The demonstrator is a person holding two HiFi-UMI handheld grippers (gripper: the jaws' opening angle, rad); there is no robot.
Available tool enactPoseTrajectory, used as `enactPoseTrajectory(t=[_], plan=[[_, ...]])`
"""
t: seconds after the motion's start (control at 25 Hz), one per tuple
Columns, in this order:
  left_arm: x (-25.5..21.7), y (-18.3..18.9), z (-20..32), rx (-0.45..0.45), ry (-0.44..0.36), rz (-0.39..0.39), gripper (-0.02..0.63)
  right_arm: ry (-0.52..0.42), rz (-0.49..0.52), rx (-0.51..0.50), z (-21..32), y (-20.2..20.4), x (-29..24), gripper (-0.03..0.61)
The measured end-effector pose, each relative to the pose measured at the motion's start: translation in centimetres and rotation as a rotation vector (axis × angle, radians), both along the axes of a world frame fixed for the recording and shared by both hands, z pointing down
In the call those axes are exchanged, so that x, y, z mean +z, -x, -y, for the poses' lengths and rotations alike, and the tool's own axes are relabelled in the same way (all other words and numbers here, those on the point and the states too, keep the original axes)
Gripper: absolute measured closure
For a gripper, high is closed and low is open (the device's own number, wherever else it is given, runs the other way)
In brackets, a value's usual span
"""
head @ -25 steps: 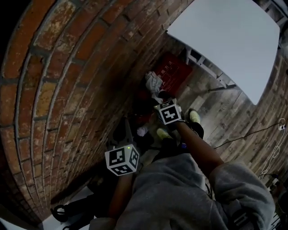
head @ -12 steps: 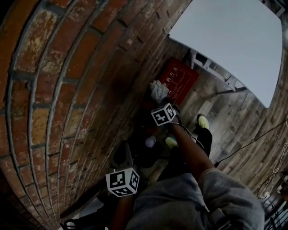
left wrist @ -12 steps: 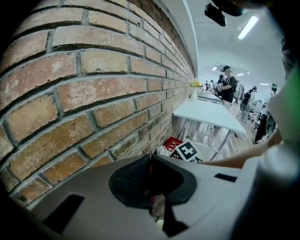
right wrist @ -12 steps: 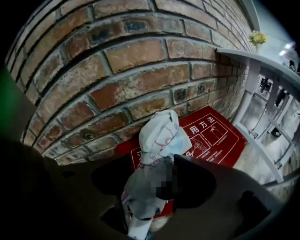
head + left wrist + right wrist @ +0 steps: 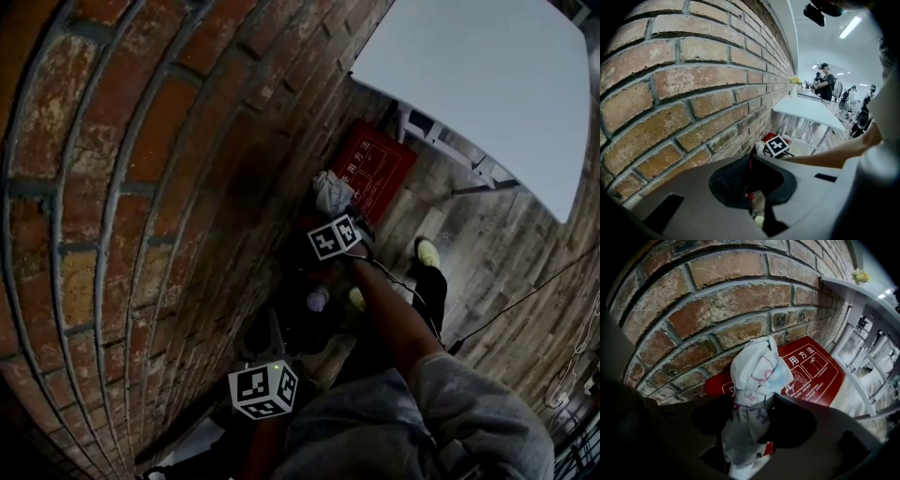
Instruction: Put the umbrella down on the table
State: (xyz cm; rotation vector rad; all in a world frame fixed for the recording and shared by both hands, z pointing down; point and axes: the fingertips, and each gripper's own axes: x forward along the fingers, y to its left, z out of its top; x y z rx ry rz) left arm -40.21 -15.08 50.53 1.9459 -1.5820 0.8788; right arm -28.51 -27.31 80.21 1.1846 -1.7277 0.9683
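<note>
A folded white umbrella (image 5: 757, 373) with pink and blue print stands against the foot of the brick wall (image 5: 112, 187); the head view shows the umbrella (image 5: 330, 192) just above my right gripper's marker cube (image 5: 334, 236). My right gripper (image 5: 750, 413) points steeply down. Its jaws have just been opening and stand wide on either side of the umbrella's body, and I see no squeeze on the cloth. My left gripper (image 5: 751, 161) hangs lower left with its marker cube (image 5: 263, 391) showing. Its pads meet at the tips with nothing between them.
A red sign board (image 5: 375, 169) leans on the wall behind the umbrella. A white table (image 5: 487, 84) stands to the right on white legs. The person's yellow shoe (image 5: 427, 253) and a thin cable (image 5: 525, 281) lie on the wooden floor. People stand far off (image 5: 827, 82).
My right gripper has dropped down and towards the umbrella at the wall's foot. The left marker cube has sunk a little lower in the head view.
</note>
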Motion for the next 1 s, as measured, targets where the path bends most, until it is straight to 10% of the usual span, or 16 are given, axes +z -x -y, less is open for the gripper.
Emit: enactPoseTrajectory(t=[0.6, 1.0], plan=[[-0.5, 0.7, -0.1, -0.045, -0.004, 0.005, 0.594, 0.169, -0.038, 0.103, -0.9, 0.3, 1.7, 0.314], [-1.1, 0.5, -0.6, -0.082, -0.027, -0.001, 0.594, 0.189, -0.023, -0.017, -1.0, 0.5, 2.4, 0.310]])
